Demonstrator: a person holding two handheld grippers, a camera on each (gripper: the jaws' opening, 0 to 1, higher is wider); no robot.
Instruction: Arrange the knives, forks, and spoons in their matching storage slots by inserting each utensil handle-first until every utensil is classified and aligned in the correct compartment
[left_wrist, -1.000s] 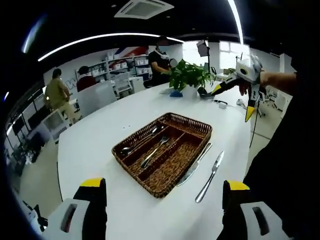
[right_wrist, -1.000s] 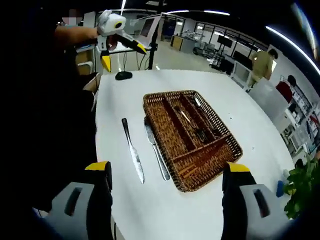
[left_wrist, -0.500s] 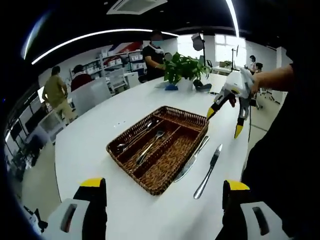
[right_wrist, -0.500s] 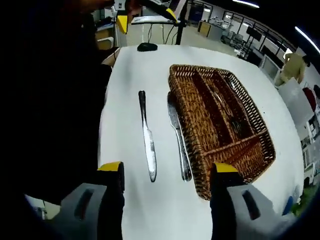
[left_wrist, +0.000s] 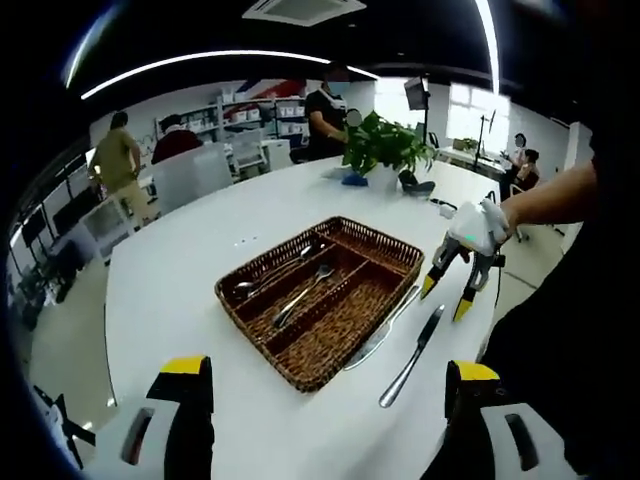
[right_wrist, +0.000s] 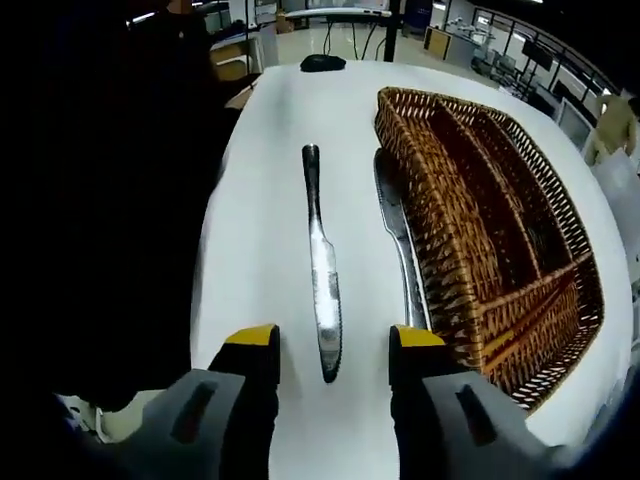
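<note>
While two knives (right_wrist: 322, 275) lie on the white table (left_wrist: 190, 260) beside the basket (left_wrist: 325, 300) — spoons inside — the right gripper (right_wrist: 325, 345) hangs wide apart over one blade. The left gripper (left_wrist: 325, 375) gapes too. People stand by shelves — a plant (left_wrist: 385, 150) sits far off.

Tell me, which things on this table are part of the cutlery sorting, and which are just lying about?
Part of the job:
- wicker tray with compartments
- spoons lying in the tray
- two knives on the table beside the tray: outer knife, knife against the tray
- right gripper, open over the outer knife's tip

Just lying about:
- potted plant
- black object at the table's far end
</note>
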